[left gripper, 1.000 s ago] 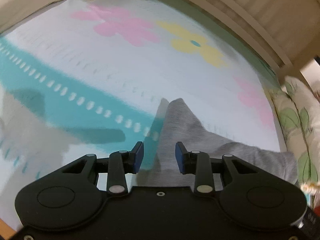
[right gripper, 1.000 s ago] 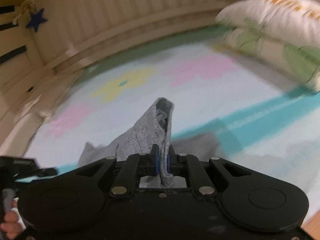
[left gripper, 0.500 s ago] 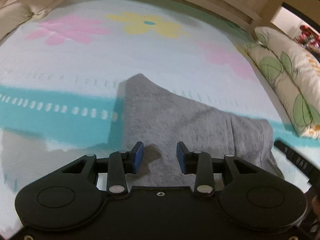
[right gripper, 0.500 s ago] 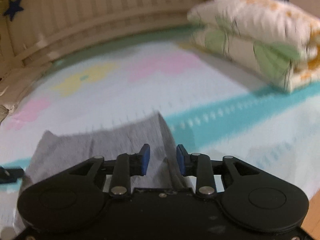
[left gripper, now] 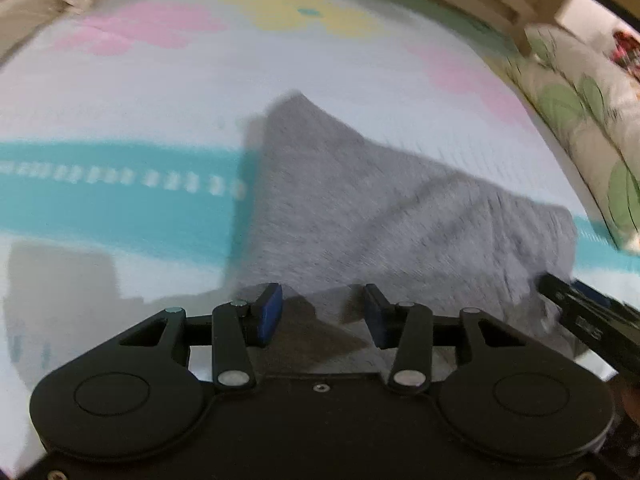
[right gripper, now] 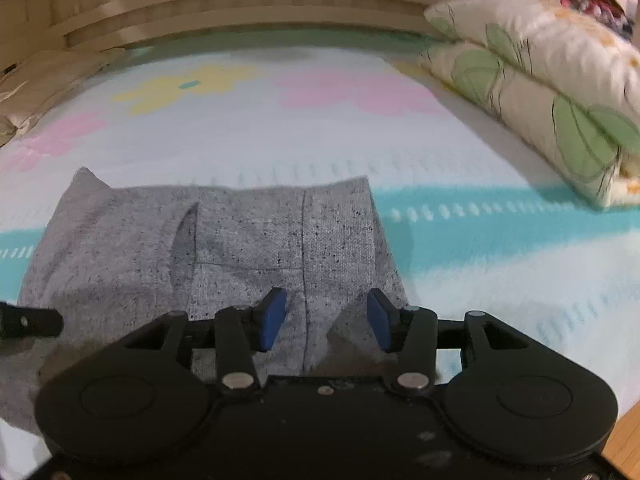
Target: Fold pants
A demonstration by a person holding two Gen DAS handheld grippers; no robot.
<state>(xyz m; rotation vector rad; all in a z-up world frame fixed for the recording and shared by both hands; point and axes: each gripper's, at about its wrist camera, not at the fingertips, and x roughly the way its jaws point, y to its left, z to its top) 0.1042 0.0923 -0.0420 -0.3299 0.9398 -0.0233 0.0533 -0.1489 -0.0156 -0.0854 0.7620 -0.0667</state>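
The mat (right gripper: 280,148), pale with flower prints and a teal band, fills most of both views; folded pillows (right gripper: 540,92) lie at the upper right of the right wrist view.

The pants (right gripper: 248,248), grey knit, lie folded on the mat across the teal band. In the right wrist view they occupy the lower left and centre; in the left wrist view (left gripper: 360,208) they run from the centre to the right edge.

Handling, as judged: the fabric is light, soft and limp, with no stiffness of its own. It will sag from any hold and may drag on the mat. Take hold at an edge or corner, pinching all layers together, one hold per gripper.

The left gripper (left gripper: 322,312) has its jaws opening, spread above the near edge of the pants, nothing pinched. The right gripper (right gripper: 325,318) has its jaws opening likewise, spread over a seam line (right gripper: 305,248), the pads clear of the cloth.
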